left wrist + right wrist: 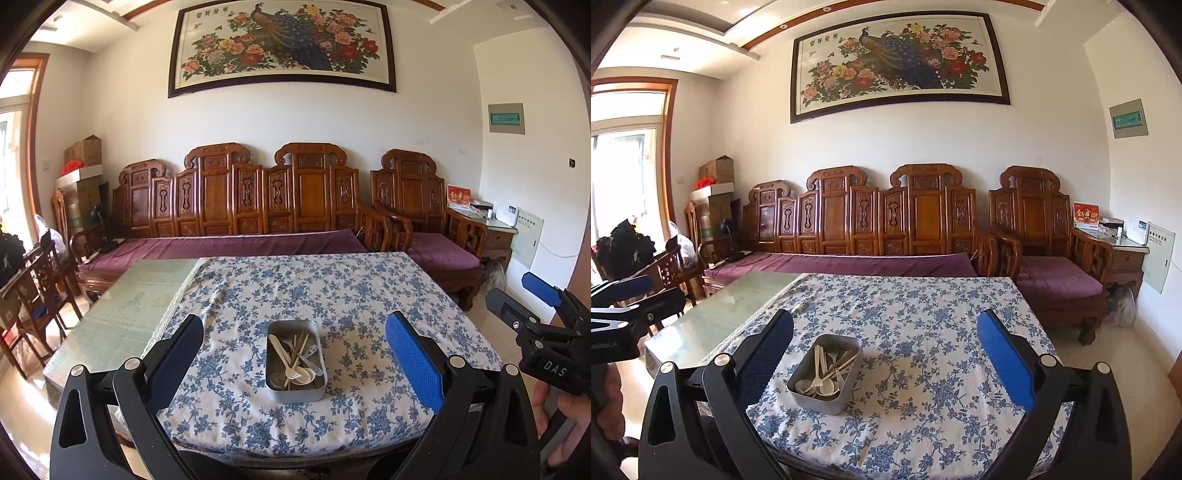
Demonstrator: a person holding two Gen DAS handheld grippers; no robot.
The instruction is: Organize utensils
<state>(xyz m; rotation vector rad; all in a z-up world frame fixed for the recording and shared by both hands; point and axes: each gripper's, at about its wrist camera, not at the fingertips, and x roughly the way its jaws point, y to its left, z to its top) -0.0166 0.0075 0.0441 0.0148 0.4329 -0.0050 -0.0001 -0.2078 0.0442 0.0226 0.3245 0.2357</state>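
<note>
Utensils [295,356], pale plastic and wood, jumbled in rectangular metal tin [275,392] on floral-cloth desk [332,284]. Left tongs [293,354], right tongs [884,354] both spread wide, empty. Fits sorting pending or utensils gathered.

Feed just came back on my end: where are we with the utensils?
All visible utensils lie jumbled in the metal tin on the floral cloth; none lie loose on it. Left gripper and right gripper are open, holding nothing. This fits gathering finished or sorting ahead.

Left gripper [293,354] and right gripper [884,354] both gape wide, held level side by side.
</note>
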